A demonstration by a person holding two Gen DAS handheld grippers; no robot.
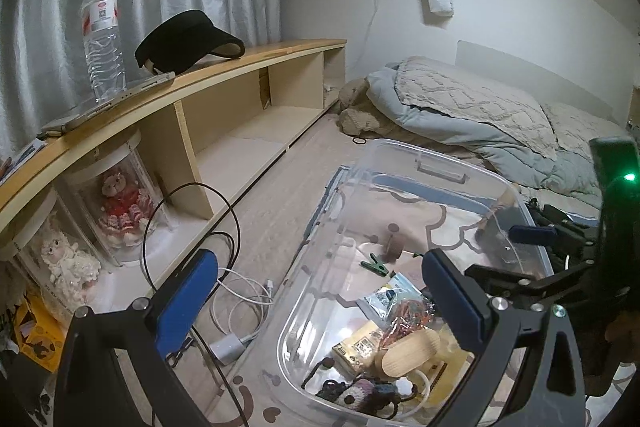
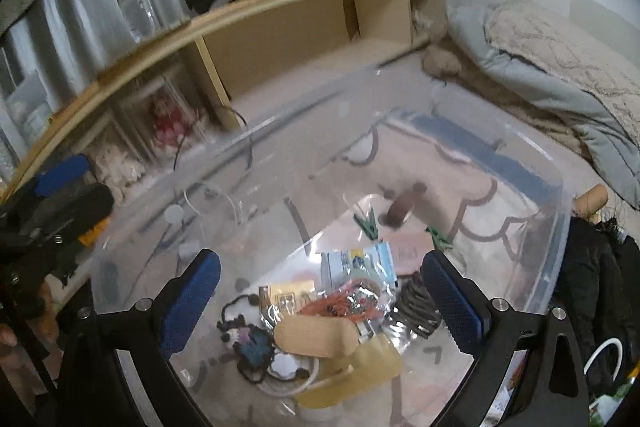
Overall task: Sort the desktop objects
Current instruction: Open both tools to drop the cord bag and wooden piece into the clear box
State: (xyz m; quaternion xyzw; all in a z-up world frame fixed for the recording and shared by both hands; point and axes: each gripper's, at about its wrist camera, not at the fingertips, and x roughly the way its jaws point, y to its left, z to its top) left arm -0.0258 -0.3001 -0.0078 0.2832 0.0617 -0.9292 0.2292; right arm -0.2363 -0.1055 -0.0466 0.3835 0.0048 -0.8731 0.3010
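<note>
Right gripper is seen with fingers spread wide, nothing between the pads, hung over the near end of the clear bin; a drop into the bin is judged just completed, or a fresh pick not yet begun. Left gripper is likewise spread and empty, its left finger over the floor by the white cable, its right finger over the bin's near corner. Sorted items are found piled at the bin's near end: a wooden block, a yellow box, an orange-filled bag, a blue packet, a dark knitted piece. Farther in, two green clips and a brown spool are noted apart from the pile. Unsorted things are left outside: the white cable and charger just beside the bin's left wall, a black cord looping toward the shelf. The right-wrist view is blurred at its far edge. Next move is judged to call for the left gripper being lowered onto the cable bundle, closed on several loops at once so it does not trail, then lifted over the bin wall; dark clutter right of the bin cannot be identified
</note>
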